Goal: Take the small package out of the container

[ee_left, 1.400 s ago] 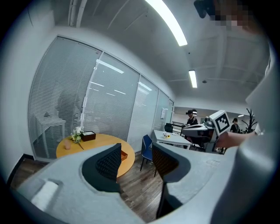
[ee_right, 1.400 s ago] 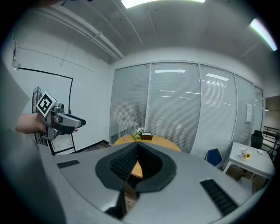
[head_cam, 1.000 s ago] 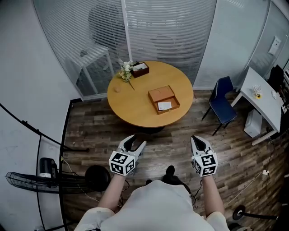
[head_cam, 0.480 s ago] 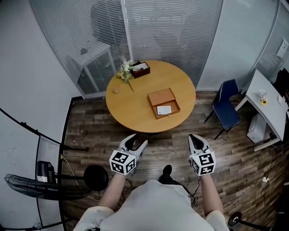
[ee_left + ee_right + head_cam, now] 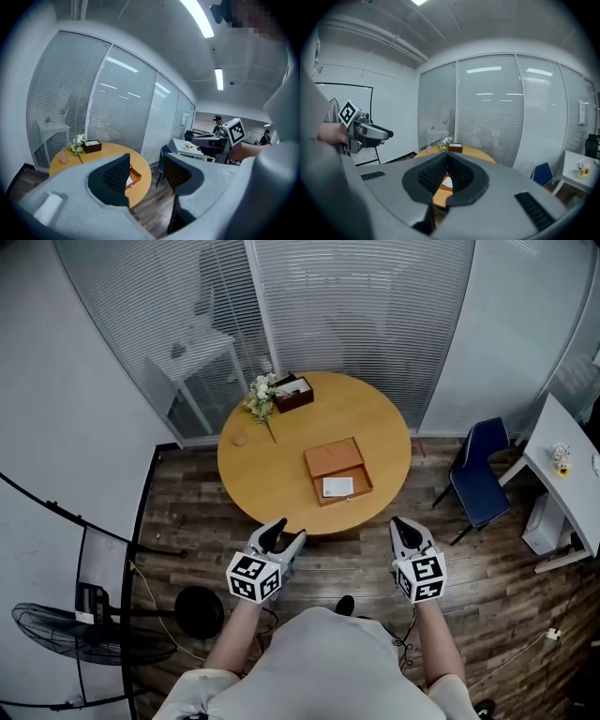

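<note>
- Glass walls with shut blinds point(image 5: 356, 315) close off the back of this small room; a dark wooden floor point(image 5: 187, 512) runs under everything.
- At the middle stands a round wooden table point(image 5: 281, 456); on it lies an open, flat orange-brown box point(image 5: 333, 457), lid folded back towards the far side.
- The small white package point(image 5: 337, 487) lies inside the near half of that box, flat; nothing touches it.
- At the far left edge of the table I see a bunch of white flowers point(image 5: 260, 395) and, just beside it, a small dark tray point(image 5: 292, 392) with something white in it; a small pale round thing point(image 5: 240, 439) sits nearer the left rim; I cannot tell what it is.
- My left tool point(image 5: 283, 533) hangs over the floor by the near edge of the table; its jaws stand partly apart with nothing between them, as the left gripper view shows plainly.
- My right tool point(image 5: 405, 526) is level with it on the other side, also over the floor; its pads meet at the tips and grip nothing.
- Both tools point towards the table and are well apart from the box.
- A blue chair point(image 5: 478, 479) stands to the right of the table; beyond it is a white desk point(image 5: 562, 484); a floor fan point(image 5: 56, 629) lies low at the left.
</note>
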Tool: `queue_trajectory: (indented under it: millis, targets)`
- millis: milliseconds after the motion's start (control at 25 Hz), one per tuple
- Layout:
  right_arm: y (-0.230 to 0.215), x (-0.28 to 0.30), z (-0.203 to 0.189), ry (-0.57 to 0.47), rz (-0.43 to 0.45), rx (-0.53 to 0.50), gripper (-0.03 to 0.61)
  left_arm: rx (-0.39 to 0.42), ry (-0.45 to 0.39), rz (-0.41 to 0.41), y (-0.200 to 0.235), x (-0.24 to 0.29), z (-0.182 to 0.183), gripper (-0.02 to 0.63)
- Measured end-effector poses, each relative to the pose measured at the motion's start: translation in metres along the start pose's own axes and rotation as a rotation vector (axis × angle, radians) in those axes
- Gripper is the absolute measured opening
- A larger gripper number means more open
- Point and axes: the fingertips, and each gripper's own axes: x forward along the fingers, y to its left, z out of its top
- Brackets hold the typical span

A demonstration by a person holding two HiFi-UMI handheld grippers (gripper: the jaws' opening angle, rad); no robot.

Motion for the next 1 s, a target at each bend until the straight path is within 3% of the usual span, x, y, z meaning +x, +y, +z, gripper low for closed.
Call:
queue_trajectory:
  millis: [480, 760, 1000]
  targets:
    - [-0.078, 0.022, -0.019, 0.017, -0.003, 0.048, 0.005, -0.006, 0.046, 0.005, -0.015, 0.071, 0.005, 0.218]
    - [-0.093, 0.039, -0.023, 0.031, 0.001, 0.063, 0.005, -0.021, 0.06, -0.012, -0.01, 0.096, 0.01, 0.218]
    - [-0.102, 0.071, -0.024, 0.057, -0.006, 0.068, 0.005, -0.037, 0.041, -0.017, 0.021, 0.117, 0.017, 0.218]
